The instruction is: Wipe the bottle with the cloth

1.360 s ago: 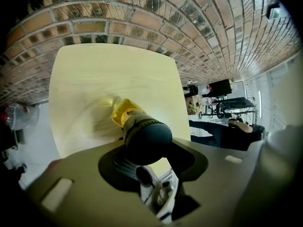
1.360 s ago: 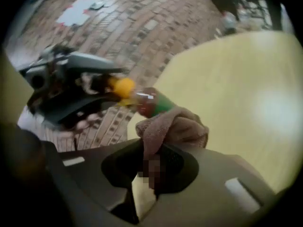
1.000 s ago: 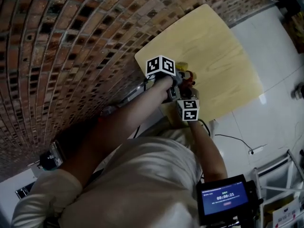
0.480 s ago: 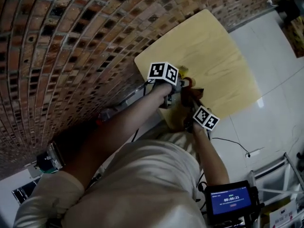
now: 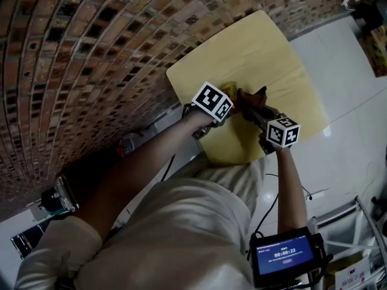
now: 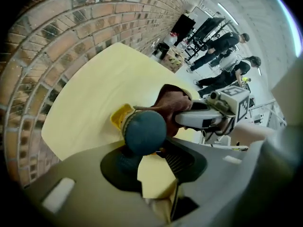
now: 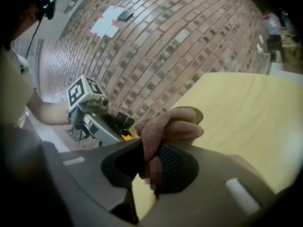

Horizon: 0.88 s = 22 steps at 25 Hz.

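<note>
Since a second ago my right claw (image 5: 253,106) has swung out from beneath the left one at the table's near edge. It now reaches in from the right, its marker cube (image 5: 282,132) well apart from the left cube (image 5: 213,101). That left cube has rolled to a new tilt, though my left claw (image 6: 152,151) sits over much the same part of the table (image 5: 284,59).

My left claw's jaws have just been closing, and they grip the bottle (image 6: 120,118) near its top. Its yellow body slants away from the camera and its dark blue cap (image 6: 144,131) sits at the jaw tips, nearest the lens. The bottle is over the pale wooden table, toward the side that runs along the brick wall (image 5: 84,53).

My right claw is clamped on the cloth (image 7: 170,124), a brownish-pink bundle bunched up and bulging past the jaw tips. In the left gripper view the cloth lies right against the bottle's side behind the cap, between the bottle and the body of my right claw. In the head view the two claws meet nose to nose over the table's near half, with cloth and bottle between them. Whether the cloth presses hard or only touches, I cannot tell.

Beyond the table, the left gripper view shows people (image 6: 227,46) standing on a pale floor (image 5: 351,71), well apart from the claws. Low in the head view, by my right arm, a small screen (image 5: 284,255) glows blue.
</note>
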Available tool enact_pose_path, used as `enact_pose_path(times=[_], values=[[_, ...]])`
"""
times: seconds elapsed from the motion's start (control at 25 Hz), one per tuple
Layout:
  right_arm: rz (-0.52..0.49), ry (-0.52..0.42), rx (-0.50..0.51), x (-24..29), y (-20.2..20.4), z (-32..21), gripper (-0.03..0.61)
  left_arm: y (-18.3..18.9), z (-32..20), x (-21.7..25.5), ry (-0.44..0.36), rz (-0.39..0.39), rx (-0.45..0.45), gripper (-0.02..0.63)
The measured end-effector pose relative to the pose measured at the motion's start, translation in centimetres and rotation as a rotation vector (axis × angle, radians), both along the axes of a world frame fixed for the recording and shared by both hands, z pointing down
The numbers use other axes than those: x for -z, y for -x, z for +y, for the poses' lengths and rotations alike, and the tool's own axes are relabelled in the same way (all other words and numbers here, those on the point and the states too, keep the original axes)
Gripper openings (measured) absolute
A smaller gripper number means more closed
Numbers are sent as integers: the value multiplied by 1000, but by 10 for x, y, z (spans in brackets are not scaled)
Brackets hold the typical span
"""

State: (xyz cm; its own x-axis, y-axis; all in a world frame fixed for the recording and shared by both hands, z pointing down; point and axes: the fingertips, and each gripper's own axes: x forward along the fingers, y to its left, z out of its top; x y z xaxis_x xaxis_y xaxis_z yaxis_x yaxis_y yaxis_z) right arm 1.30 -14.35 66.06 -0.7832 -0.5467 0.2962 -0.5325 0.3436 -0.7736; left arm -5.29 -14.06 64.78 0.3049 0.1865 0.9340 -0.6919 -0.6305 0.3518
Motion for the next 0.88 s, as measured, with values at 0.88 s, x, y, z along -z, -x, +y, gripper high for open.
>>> enact_pose_path(times=[0.88], values=[[43,217,-238,-42,-77,28,67,-1,9,7,-191,97,36,270]])
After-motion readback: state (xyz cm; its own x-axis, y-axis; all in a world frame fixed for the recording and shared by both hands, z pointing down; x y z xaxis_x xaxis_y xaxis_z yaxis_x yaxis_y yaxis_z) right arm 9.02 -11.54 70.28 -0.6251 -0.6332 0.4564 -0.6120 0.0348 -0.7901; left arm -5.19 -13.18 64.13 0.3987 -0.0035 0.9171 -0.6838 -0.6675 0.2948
